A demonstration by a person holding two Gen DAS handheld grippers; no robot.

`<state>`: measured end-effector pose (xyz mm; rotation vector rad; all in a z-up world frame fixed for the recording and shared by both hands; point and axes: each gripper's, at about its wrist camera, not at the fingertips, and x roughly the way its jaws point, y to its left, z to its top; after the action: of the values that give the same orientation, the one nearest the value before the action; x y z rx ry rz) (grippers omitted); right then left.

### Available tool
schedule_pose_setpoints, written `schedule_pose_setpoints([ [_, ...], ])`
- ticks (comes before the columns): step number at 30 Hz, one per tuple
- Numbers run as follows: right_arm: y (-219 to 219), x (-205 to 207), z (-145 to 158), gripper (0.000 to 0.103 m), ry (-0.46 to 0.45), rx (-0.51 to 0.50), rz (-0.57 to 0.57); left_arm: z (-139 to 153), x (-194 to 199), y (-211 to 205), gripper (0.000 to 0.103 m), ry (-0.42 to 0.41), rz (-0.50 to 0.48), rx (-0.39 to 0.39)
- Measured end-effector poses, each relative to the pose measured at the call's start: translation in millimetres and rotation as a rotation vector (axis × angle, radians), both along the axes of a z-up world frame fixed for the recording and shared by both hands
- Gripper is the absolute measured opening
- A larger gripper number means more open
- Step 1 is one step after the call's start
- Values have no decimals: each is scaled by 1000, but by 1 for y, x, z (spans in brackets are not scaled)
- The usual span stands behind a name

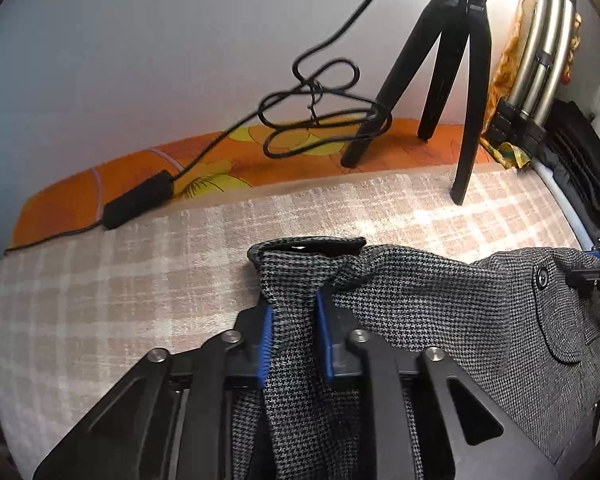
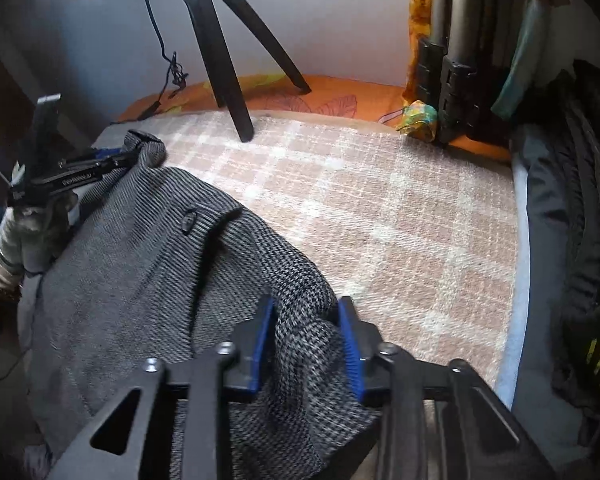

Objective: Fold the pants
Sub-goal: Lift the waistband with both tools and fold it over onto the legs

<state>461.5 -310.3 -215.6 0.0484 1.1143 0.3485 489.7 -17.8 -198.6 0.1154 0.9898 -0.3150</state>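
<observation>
The grey houndstooth pants hang stretched between my two grippers above a beige checked blanket. My left gripper is shut on one waistband corner, with cloth bunched between its blue pads. My right gripper is shut on the other end of the pants, with fabric pinched between its blue pads. A black button shows on the cloth. The left gripper also shows in the right wrist view, at the far left, holding the corner.
A black tripod stands at the back on the blanket and an orange flowered sheet. A black cable with an adapter lies at the back left. Metal tubes and dark bags stand at the right.
</observation>
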Motion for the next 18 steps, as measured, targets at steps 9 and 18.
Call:
schedule_pose_setpoints([
  [9,17,-27,51,12,-121,-2,33,53,-34,21,13,-94,16,-25],
  [18,31,-89,109,10,-246,21,86,103,-96,53,13,-194,75,-92],
])
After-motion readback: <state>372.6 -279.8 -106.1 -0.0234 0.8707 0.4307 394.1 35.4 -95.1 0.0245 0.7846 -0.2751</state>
